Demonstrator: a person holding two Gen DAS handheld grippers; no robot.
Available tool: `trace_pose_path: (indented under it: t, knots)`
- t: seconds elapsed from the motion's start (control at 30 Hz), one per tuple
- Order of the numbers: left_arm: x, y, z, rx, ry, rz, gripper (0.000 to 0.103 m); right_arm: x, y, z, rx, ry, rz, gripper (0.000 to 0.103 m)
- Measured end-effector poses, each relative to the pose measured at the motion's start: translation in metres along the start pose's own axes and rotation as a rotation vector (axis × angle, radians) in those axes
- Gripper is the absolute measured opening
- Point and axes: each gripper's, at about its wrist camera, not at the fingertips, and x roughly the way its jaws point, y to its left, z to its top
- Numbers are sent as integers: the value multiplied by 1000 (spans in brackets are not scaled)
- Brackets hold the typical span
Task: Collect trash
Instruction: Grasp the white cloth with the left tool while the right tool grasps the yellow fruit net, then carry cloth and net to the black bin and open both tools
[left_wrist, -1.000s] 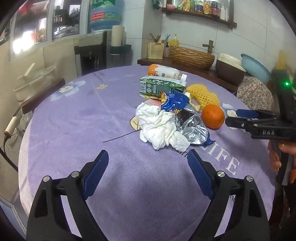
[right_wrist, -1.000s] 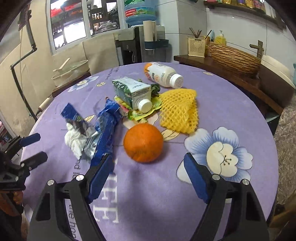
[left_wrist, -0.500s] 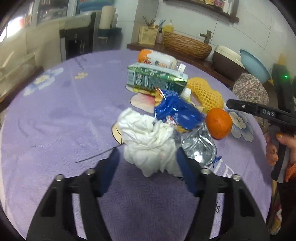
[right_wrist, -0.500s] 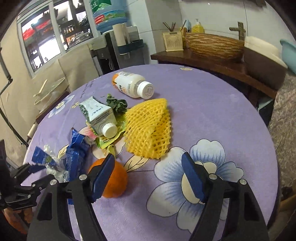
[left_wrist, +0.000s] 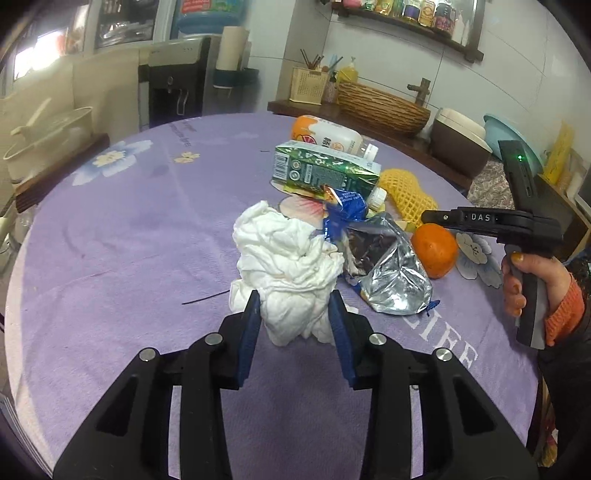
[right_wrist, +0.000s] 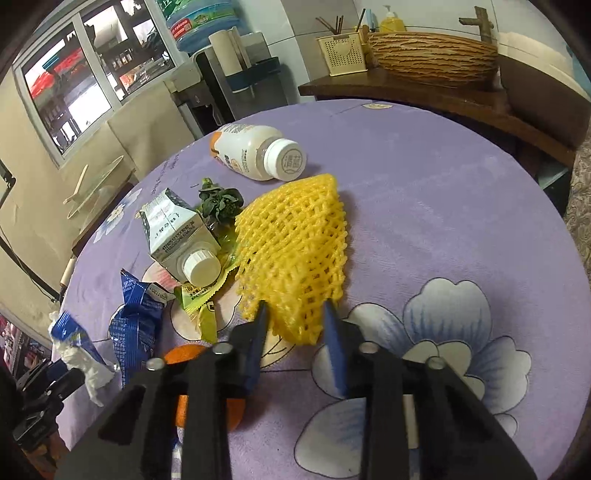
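While the left gripper (left_wrist: 293, 314) closes its jaws, one crumpled white tissue (left_wrist: 284, 262) sits between the two blue pads, and both pads already touch its lower part. I take the orange (left_wrist: 434, 251) as the landmark — it lies on the purple flowered tablecloth (left_wrist: 129, 229) of the round table. In the left wrist view, the tissue is to the left of the orange, and one torn blue-and-silver snack bag (left_wrist: 384, 273) lies between them, touching the tissue. Behind the orange is one green drink carton (left_wrist: 325, 173) on its side, and further behind it one white bottle with orange label (left_wrist: 325, 136), also on its side.

The right gripper (right_wrist: 295, 317) is also closing, and the near corner of one yellow foam fruit net (right_wrist: 295, 251) is between its two pads — the pads press on the net's edge. In the right wrist view this net lies just behind the orange (right_wrist: 184, 354), which is mostly hidden under the gripper body. Left of the net are the carton (right_wrist: 177, 232) with its white cap, one small bunch of dark green leaves (right_wrist: 219, 201), and one yellow-green wrapper (right_wrist: 201, 295) under the carton. A person's hand (left_wrist: 532, 280) with an orange sleeve holds the right gripper's handle, to the right of the orange.
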Motion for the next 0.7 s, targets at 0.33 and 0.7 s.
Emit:
trace_pose_path:
  t: [0.33,0.7]
  knots:
    - [-20,-4,0,1,-49,0,37,-36,-4,-3,-53,-109,12,9]
    - [-36,-89,38,139,-84,-195,37,-137,-74,-31,1,-283,-88,9]
